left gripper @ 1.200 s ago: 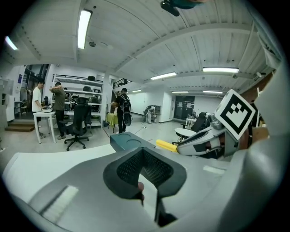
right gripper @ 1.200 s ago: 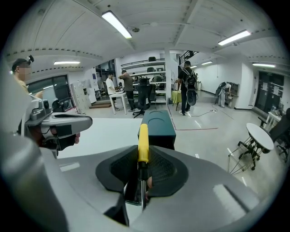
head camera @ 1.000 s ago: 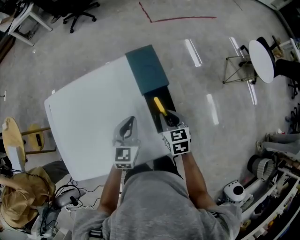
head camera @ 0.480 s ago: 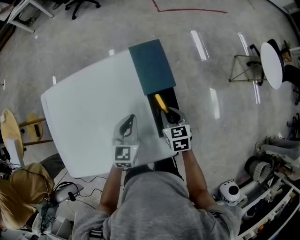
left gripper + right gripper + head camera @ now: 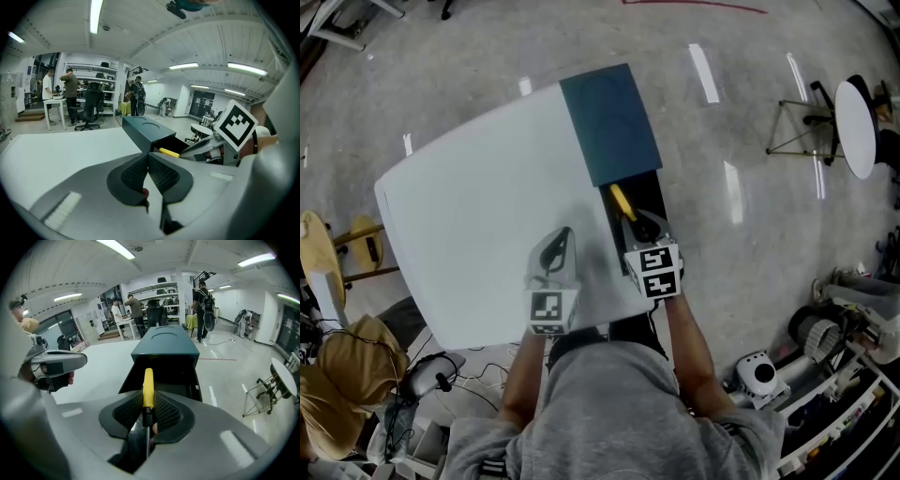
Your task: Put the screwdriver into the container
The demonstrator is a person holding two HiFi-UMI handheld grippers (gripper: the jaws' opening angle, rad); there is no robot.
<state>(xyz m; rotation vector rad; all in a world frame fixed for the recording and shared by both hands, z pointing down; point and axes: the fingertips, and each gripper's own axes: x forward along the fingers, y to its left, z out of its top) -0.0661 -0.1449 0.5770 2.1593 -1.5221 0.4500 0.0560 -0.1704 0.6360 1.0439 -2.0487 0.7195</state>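
Over the last second very little has changed: my right claw (image 5: 641, 225) has crept only slightly along the open trough of the container (image 5: 610, 120), which lies along the right edge of the tabletop (image 5: 478, 216), and its grip has not loosened. I judge from this that the carry is done and only the release remains. The claw is partly spread, its pads pinching the screwdriver (image 5: 622, 201) where the yellow handle meets the dark collar. The handle points toward the lidded far end and the shaft runs back between the jaws. The tool hangs over the open near end; I cannot tell whether it touches the bottom. My left claw (image 5: 555, 253) is pressed together and empty, over the tabletop near its near edge.
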